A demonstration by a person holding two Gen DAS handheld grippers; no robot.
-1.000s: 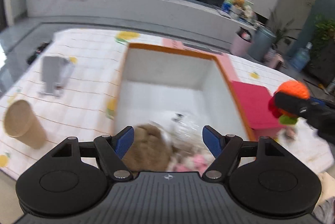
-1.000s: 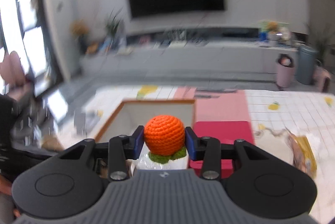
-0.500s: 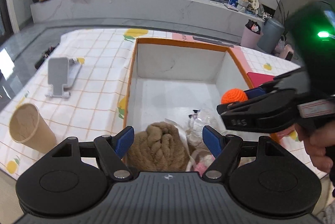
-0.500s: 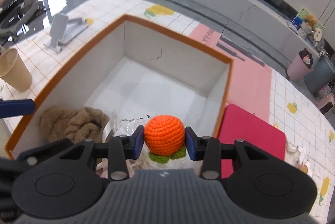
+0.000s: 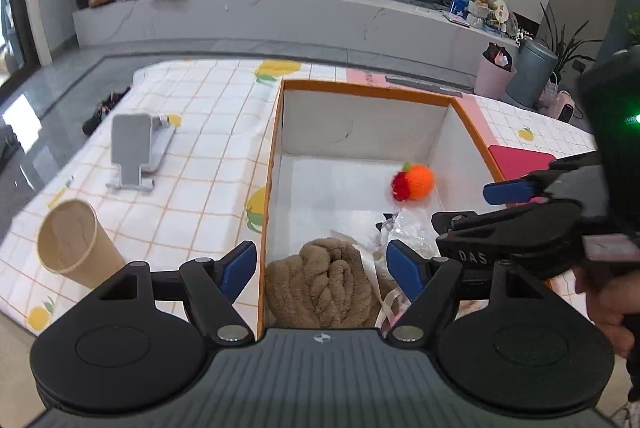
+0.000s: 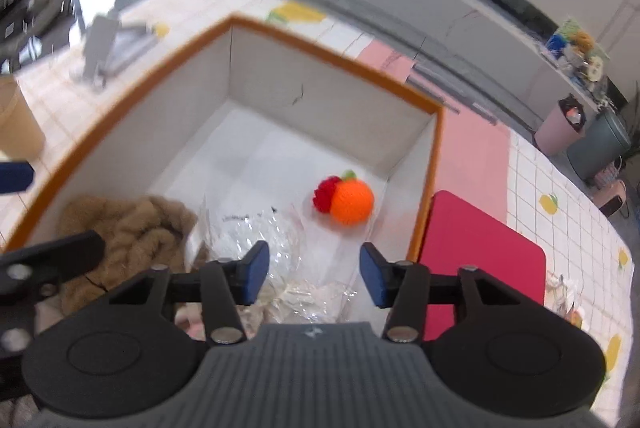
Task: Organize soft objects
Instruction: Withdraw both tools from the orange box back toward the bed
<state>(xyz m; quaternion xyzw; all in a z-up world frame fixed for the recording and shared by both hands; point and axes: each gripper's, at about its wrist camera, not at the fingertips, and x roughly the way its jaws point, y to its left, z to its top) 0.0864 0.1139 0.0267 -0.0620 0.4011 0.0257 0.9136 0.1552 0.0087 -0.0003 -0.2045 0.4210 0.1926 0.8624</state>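
An orange crochet ball with a red flower lies on the white floor of the orange-rimmed box, near its right wall. A brown plush and a crinkled clear plastic bag lie at the box's near end. My right gripper is open and empty above the bag, and it shows from the side in the left wrist view. My left gripper is open and empty over the brown plush.
A paper cup and a grey phone stand stand on the checked tablecloth left of the box. A red pad lies right of the box. The table's near edge is just below the cup.
My right gripper opened and let go of the orange ball, which dropped onto the box floor. The left gripper stayed open over the brown plush.
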